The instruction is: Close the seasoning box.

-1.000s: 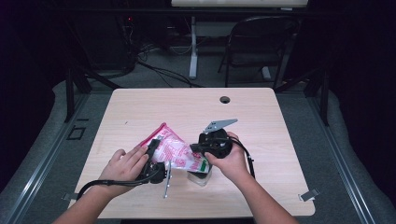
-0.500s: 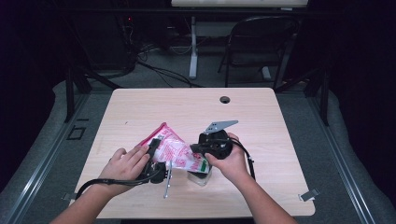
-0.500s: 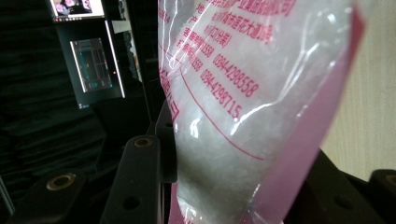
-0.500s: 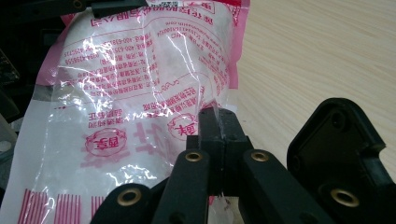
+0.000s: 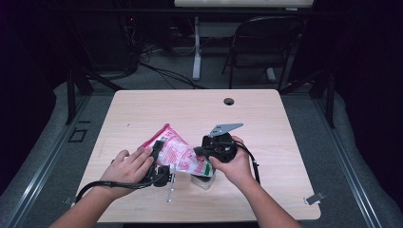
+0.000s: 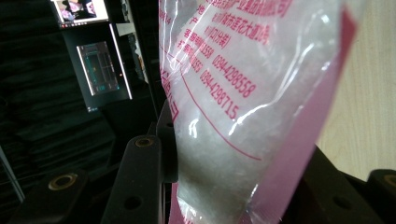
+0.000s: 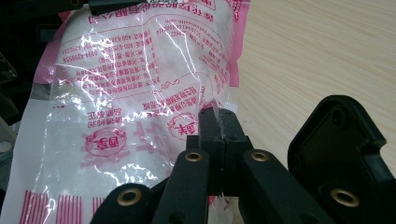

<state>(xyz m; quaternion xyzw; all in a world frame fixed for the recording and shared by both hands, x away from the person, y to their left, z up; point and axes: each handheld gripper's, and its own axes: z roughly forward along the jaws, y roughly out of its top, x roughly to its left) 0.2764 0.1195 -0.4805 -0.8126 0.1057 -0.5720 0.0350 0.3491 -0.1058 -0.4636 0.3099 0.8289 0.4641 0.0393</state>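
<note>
I have the bag (image 5: 177, 154) lifted off the near middle of the tabletop (image 5: 266, 123), tilted, held between both hands. My left gripper (image 5: 159, 147) is clenched around its fat, powder-filled body (image 6: 243, 116). My right gripper (image 7: 219, 123) is pinched tight on a thin flap of clear film at the bag's edge (image 7: 140, 93). I judge this as the opening step: one side anchors the bag, the other is set to tear or peel the plastic. Next I would pull the right gripper away from the left, steadily, while keeping the mouth up so nothing spills. A small clear container (image 5: 203, 180) sits under the bag, and a thin metal tool (image 5: 171, 185) lies just left of it; I cannot tell what kind. The tabletop is pale wood with a cable hole (image 5: 229, 101) at the far edge. Beyond it the room is dark, with a folding chair (image 5: 261, 47) and cables on the floor.
</note>
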